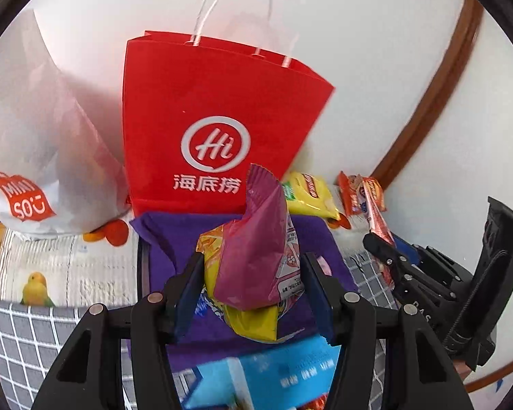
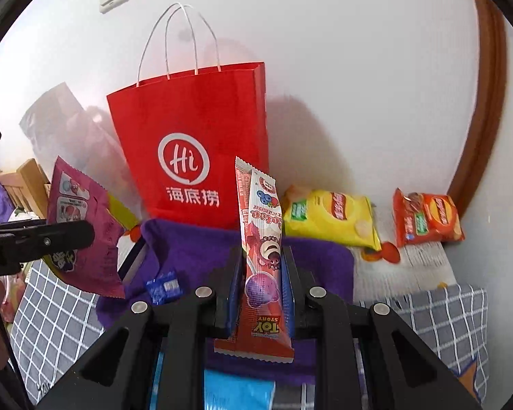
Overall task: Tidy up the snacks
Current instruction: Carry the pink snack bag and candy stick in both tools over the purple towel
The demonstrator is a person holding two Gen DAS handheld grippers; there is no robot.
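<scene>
My left gripper (image 1: 253, 263) is shut on a magenta and yellow snack packet (image 1: 256, 232), held up in front of a red paper bag (image 1: 222, 102) with white handles. From the right wrist view that packet (image 2: 75, 198) and the left gripper (image 2: 82, 235) show at the left. My right gripper (image 2: 262, 256) is shut on a long red lollipop packet (image 2: 260, 212) that stands upright before the same red bag (image 2: 195, 109). In the left wrist view the right gripper (image 1: 383, 246) and its long packet (image 1: 374, 205) appear at the right.
A purple cloth (image 2: 188, 246) lies under both grippers, with a small blue candy (image 2: 164, 285) on it. A yellow chips bag (image 2: 331, 218) and an orange one (image 2: 427, 218) lie by the wall. A white shopping bag (image 1: 34, 153) stands left; a blue box (image 1: 273, 369) is nearest.
</scene>
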